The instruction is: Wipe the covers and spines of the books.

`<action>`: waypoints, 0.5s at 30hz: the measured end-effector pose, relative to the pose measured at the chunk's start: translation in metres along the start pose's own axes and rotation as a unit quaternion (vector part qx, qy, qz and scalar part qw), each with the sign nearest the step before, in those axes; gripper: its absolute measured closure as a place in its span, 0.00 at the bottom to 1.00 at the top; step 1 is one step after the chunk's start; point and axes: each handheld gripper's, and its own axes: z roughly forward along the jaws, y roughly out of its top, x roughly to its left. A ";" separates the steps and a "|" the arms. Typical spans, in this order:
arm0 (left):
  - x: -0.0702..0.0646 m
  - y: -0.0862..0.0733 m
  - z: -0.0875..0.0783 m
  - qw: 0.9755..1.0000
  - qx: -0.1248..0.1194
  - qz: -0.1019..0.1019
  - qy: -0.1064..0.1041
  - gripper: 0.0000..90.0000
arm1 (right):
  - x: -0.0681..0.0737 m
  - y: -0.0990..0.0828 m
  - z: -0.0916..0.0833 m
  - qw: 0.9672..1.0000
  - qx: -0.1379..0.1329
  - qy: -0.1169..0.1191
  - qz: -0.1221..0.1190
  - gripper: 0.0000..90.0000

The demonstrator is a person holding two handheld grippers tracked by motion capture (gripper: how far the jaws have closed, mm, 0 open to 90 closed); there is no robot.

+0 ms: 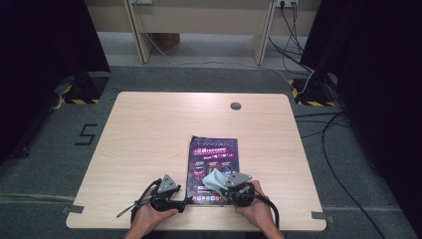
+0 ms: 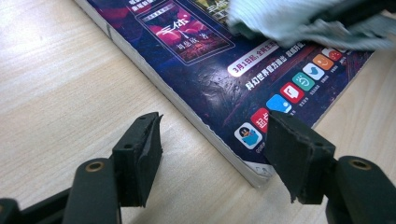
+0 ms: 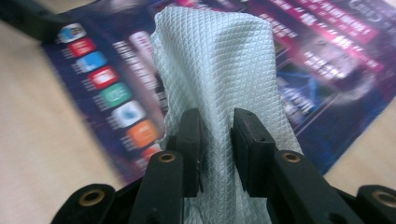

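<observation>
With our right tongs point(image 3: 217, 140) pinching the cloth point(image 3: 215, 70) to wipe the magazine cover point(image 1: 214, 159), our spread left tongs point(image 2: 215, 154) straddle its corner, steadying it on the table point(image 1: 149, 129).

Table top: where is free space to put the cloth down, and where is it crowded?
Bare wood lies left of the magazine up to the table edge, right of it to the other edge, and behind it toward the grommet hole. Crowded is the near edge, where the left gripper and right gripper with the cloth meet.

One magazine point(image 1: 213, 167), one cloth point(image 1: 215, 180), one table point(image 1: 149, 129)
</observation>
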 end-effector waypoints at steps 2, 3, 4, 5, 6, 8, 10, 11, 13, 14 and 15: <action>0.001 0.001 -0.001 1.000 0.007 -0.008 -0.006 0.39 | 0.007 -0.002 -0.003 1.000 0.000 0.004 -0.005 0.82; 0.003 0.003 -0.003 0.999 0.023 -0.018 -0.023 0.37 | 0.010 -0.003 -0.004 1.000 0.002 0.002 -0.007 0.82; 0.006 0.004 -0.006 0.999 0.021 -0.032 -0.031 0.33 | 0.011 -0.002 -0.004 1.000 0.004 0.000 -0.011 0.82; 0.010 0.004 -0.010 0.999 0.004 -0.043 -0.024 0.32 | 0.012 -0.002 -0.004 1.000 0.006 -0.001 -0.012 0.81; 0.015 0.005 -0.016 0.999 -0.005 -0.048 -0.014 0.33 | 0.011 -0.001 -0.004 1.000 0.009 0.000 -0.010 0.81; 0.028 0.007 -0.028 0.998 -0.024 -0.065 0.001 0.32 | 0.011 0.002 -0.002 1.000 0.009 0.003 -0.011 0.81; 0.042 0.006 -0.039 0.995 -0.038 -0.089 0.017 0.32 | 0.012 0.006 0.001 1.000 0.008 0.005 -0.016 0.81; 0.047 0.004 -0.043 0.994 -0.043 -0.103 0.016 0.32 | 0.014 0.009 0.003 1.000 0.010 0.007 -0.020 0.81; 0.056 0.002 -0.050 0.991 -0.051 -0.124 0.015 0.32 | 0.018 0.014 0.008 1.000 0.008 0.011 -0.027 0.82; 0.056 0.002 -0.050 0.991 -0.051 -0.124 0.015 0.32 | 0.020 0.018 0.010 0.999 0.007 0.012 -0.033 0.82; 0.060 0.002 -0.053 0.990 -0.050 -0.125 0.029 0.32 | 0.023 0.021 0.013 0.999 0.008 0.014 -0.037 0.82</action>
